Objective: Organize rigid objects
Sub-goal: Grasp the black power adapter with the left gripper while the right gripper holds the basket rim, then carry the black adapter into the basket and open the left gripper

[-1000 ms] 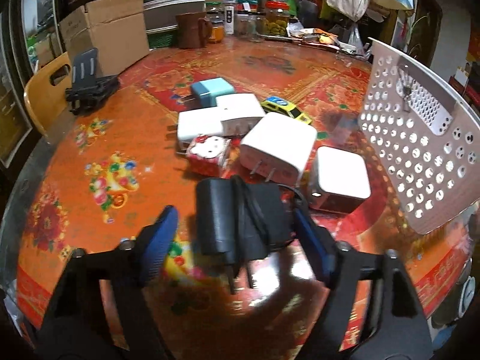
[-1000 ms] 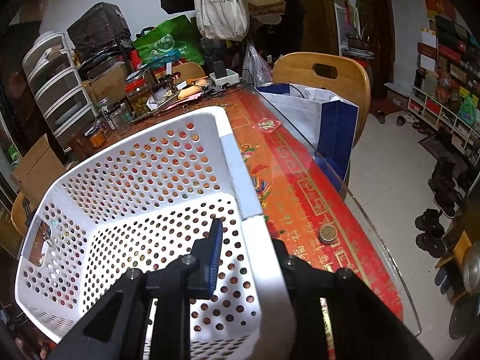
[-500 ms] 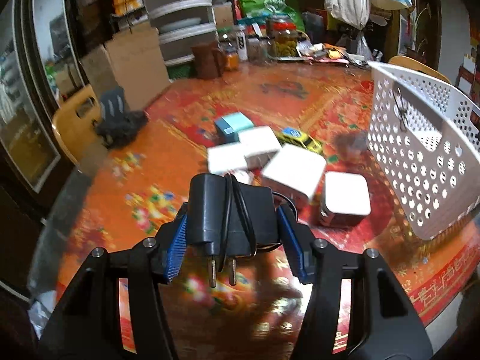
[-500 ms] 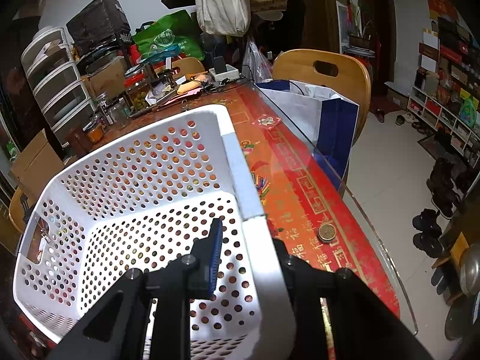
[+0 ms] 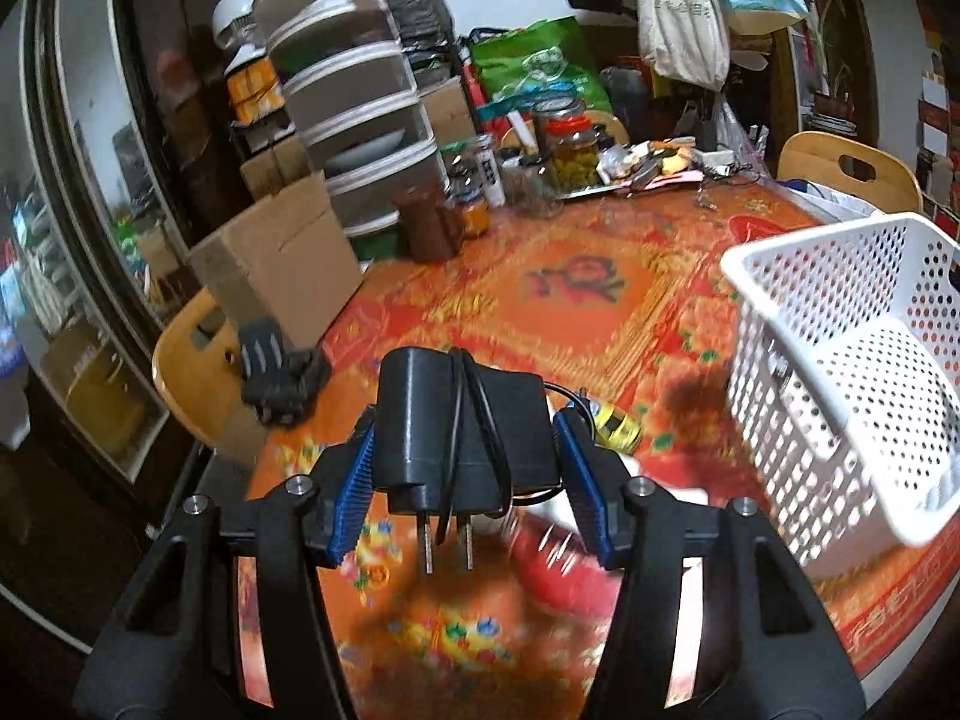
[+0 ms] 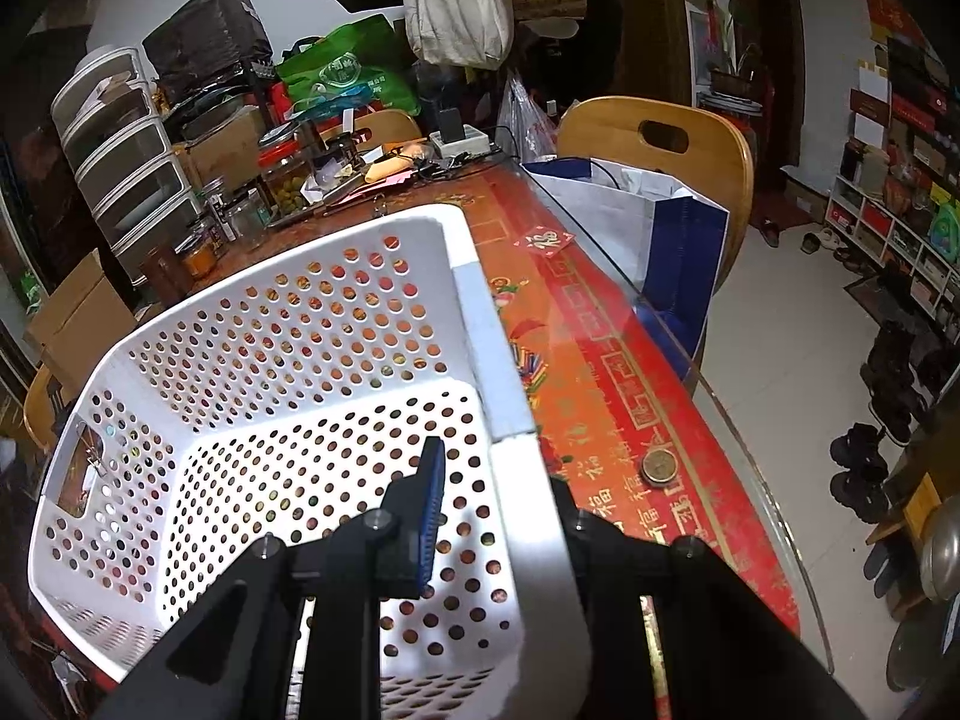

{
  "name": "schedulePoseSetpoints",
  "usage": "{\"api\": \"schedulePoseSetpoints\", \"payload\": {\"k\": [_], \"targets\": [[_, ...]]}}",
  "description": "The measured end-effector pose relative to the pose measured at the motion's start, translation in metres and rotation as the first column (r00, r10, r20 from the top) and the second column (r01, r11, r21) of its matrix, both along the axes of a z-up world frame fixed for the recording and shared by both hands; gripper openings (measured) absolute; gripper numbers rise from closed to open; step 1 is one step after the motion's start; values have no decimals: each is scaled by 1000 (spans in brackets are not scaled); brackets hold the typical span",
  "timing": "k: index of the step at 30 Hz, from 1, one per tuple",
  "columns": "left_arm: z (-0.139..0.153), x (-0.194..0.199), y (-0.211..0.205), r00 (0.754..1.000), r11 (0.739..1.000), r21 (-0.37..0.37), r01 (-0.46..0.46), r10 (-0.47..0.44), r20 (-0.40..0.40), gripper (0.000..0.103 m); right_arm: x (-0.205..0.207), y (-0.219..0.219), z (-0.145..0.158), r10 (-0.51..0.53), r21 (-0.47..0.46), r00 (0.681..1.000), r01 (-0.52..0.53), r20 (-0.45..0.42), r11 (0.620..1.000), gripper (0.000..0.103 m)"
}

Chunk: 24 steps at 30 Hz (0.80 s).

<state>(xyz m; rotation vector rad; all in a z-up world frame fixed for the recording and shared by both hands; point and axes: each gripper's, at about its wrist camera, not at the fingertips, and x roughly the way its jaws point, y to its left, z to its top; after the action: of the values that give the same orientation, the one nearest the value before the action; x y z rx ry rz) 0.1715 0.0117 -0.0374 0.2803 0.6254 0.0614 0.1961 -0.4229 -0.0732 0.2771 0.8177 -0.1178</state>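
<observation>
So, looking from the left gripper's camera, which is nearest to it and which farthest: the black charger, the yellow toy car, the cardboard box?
1. Black charger, clamped between the left gripper pads.
2. Yellow toy car, just beyond, to the right.
3. Cardboard box, far left on the table.

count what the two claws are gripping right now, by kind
black charger: 1, in the left claw
white basket: 1, rim in the right claw
total: 2
</observation>
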Motion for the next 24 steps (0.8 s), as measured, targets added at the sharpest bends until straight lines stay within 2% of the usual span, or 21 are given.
{"api": "schedulePoseSetpoints", "payload": {"k": [10,12,19,24], "targets": [[46,35,-88,988,988,41,152,-151,-25,54,1,-1,0,3,4,1000,-3,-3,1000,20],[49,43,-113,982,980,75,186,-184,-42,54,1,-1,0,3,4,1000,-3,-4,1000,20],[24,61,-200,937,916,220,335,-299,-183,54,2,0,-1,5,12,1000,-5,-11,1000,20],[-10,76,-239,876,867,251,430,-333,-350,54,2,0,-2,8,16,1000,-8,-21,1000,20]]}}
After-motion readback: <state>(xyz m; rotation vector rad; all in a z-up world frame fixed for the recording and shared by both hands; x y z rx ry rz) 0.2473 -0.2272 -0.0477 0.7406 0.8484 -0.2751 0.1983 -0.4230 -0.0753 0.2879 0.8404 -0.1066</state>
